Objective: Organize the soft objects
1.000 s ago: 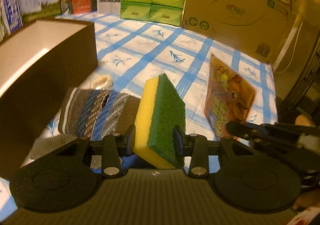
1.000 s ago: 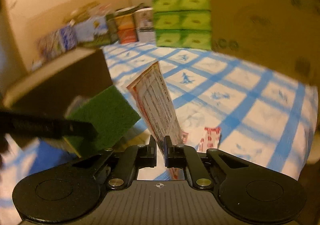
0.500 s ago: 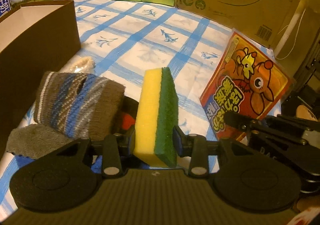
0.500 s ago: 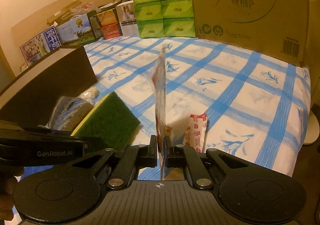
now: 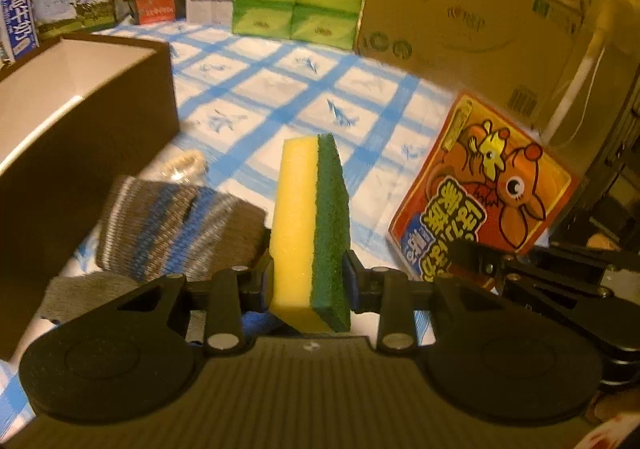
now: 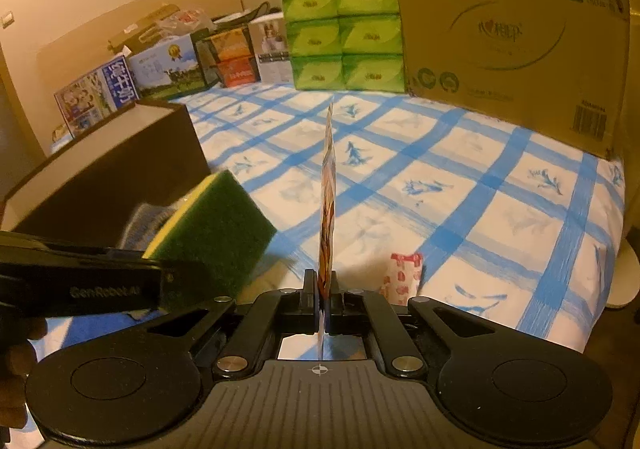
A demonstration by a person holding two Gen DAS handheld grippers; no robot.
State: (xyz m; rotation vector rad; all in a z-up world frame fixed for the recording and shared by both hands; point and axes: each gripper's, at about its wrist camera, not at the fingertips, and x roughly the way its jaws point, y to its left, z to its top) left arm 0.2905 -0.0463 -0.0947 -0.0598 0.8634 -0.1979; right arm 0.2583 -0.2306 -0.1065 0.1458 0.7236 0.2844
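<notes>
My left gripper (image 5: 308,281) is shut on a yellow and green sponge (image 5: 310,225), held upright above the bed; the sponge also shows in the right wrist view (image 6: 212,225). My right gripper (image 6: 323,301) is shut on the lower edge of a flat orange cartoon packet (image 6: 327,209), seen edge-on; its face shows in the left wrist view (image 5: 488,185). A striped knit sock (image 5: 176,229) and a grey cloth (image 5: 84,289) lie on the checked sheet below the sponge. A dark open box (image 5: 80,117) stands at the left.
A small red and white packet (image 6: 402,277) lies on the sheet by the right gripper. A pale small object (image 5: 184,165) lies beside the box. Green tissue packs (image 6: 344,37), a large cardboard carton (image 6: 512,29) and several boxes line the back.
Both grippers have risen slightly and tilted; the views now take in more of the back row. The packet stays edge-on in the right gripper, and the sponge stays gripped.
</notes>
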